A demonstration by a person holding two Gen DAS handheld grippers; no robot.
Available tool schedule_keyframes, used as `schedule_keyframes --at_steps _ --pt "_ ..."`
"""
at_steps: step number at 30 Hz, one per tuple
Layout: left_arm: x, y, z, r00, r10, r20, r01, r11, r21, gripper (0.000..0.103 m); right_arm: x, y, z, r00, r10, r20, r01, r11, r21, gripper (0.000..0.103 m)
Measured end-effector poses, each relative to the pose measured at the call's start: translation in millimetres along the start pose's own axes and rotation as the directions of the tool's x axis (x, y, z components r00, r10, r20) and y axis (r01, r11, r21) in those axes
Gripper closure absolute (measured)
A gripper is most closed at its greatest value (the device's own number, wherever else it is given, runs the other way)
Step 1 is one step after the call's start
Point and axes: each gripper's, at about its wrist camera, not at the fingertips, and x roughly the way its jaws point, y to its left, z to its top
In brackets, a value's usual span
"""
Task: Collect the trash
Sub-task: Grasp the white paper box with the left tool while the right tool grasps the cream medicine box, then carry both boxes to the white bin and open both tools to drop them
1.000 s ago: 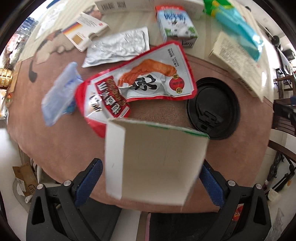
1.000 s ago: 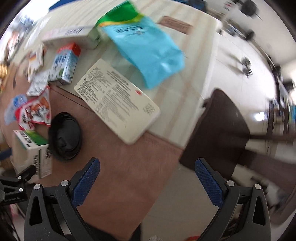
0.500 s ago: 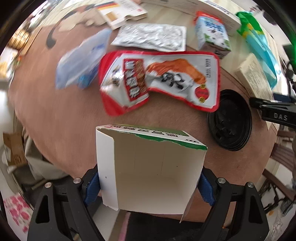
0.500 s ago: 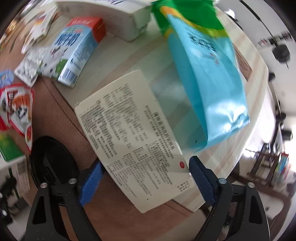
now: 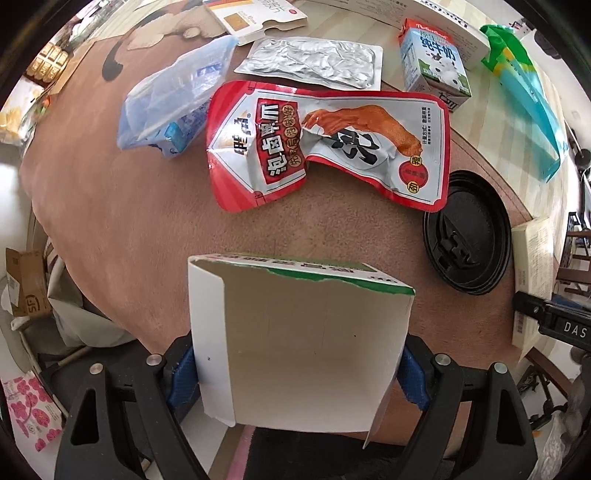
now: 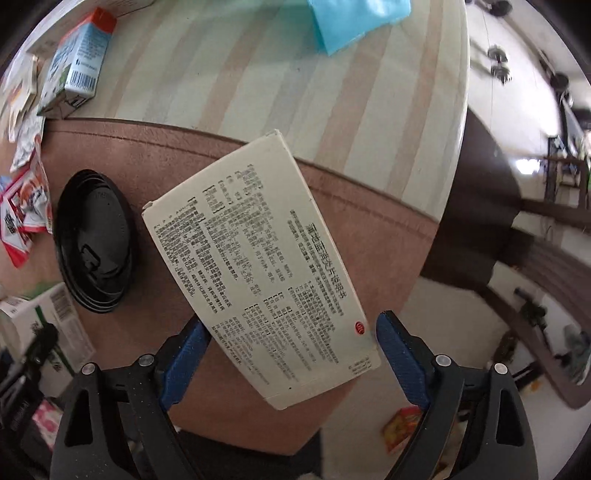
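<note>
In the left wrist view, the left claw (image 5: 297,373) is clamped on a torn white carton (image 5: 299,350) with a ragged green upper edge; its blue pads press on both side walls, and the box fills the lower centre of the frame, open mouth toward the camera, its long axis running left to right. Above it on the brown mat (image 5: 92,206) of the bench lies a crumpled red snack pouch (image 5: 325,144), stretched across the centre of the frame, with a silver foil pouch (image 5: 314,62) just above it and a clear blue plastic wrapper (image 5: 173,99) at the upper left. A small milk carton (image 5: 434,61) stands at the upper right, and a black cup lid (image 5: 467,232) lies at the right, just beside the red pouch. In the right wrist view, the right claw (image 6: 291,350) grips a flat cream box (image 6: 258,266) covered in fine black print; its long axis runs diagonally from the lower right near the pads up to the upper left, and its far end is over the mat in mid-frame. The black cup lid (image 6: 94,240) sits to its left, a light blue bag (image 6: 354,22) at the top edge.
</note>
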Motion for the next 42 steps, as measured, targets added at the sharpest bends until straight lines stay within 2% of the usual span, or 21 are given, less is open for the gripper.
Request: schedule_keyframes --at_steps 3,7,10,11,14,15,19,23,24,32,39,42 --pt "8.7 7.6 -4.6 1.0 0.008 0.0 -0.008 1.0 0.002 0.017 0.7 8.5 0.7 0.997 -0.058 0.056 0.062 0.994 -0.088 0.01" --pt "3.0 18.4 -10.8 1.0 0.017 -0.001 -0.017 1.0 0.007 0.017 0.6 13.0 -3.0 0.996 -0.054 0.064 0.063 0.988 -0.143 0.011" --pt "0.3 -4.2 4.5 1.0 0.019 -0.002 -0.019 1.0 0.005 0.017 8.0 26.2 -6.6 0.995 -0.06 0.082 0.071 0.988 -0.137 0.013" --pt "-12.0 -16.4 13.0 1.0 0.021 -0.004 -0.021 1.0 0.002 0.017 12.0 27.2 -7.1 0.994 -0.057 0.093 0.069 0.989 -0.128 0.015" --pt "-16.0 -20.7 14.4 1.0 0.021 0.004 -0.021 1.0 -0.003 0.017 3.4 22.4 -9.3 0.992 -0.056 0.114 0.07 0.99 -0.123 0.025" --pt "-19.2 -20.0 14.0 1.0 0.019 0.007 -0.019 1.0 -0.004 0.017 -0.1 11.9 -4.5 0.992 -0.055 0.116 0.069 0.99 -0.123 0.025" --pt "-29.4 -18.8 10.9 0.999 0.017 0.031 -0.017 1.0 -0.004 0.017 -2.7 12.0 -2.6 0.991 -0.049 0.122 0.062 0.993 -0.105 0.025" --pt "-47.9 -14.8 6.7 0.997 0.007 0.072 -0.007 1.0 0.002 0.017 -24.0 11.0 -4.7 0.985 -0.046 0.168 0.061 0.994 -0.089 0.025" --pt "-54.2 -16.7 5.9 0.996 0.006 0.084 -0.006 1.0 0.003 0.017 -38.9 21.5 -3.9 0.983 -0.045 0.179 0.061 0.995 -0.084 0.025" --pt "-102.2 5.0 -10.6 0.975 -0.027 0.22 0.03 1.0 -0.006 0.017 -100.8 42.6 -46.8 0.941 -0.041 0.336 0.068 0.995 -0.069 0.025" --pt "-144.1 62.2 -64.8 0.939 -0.052 0.339 0.08 0.994 -0.069 0.017 -148.9 96.1 -103.7 0.89 0.002 0.456 0.057 0.992 -0.114 0.025" --pt "-151.7 101.4 -94.7 0.927 -0.056 0.371 0.109 0.986 -0.125 0.017 -152.3 124.2 -126.9 0.883 0.044 0.468 0.034 0.987 -0.157 0.025"
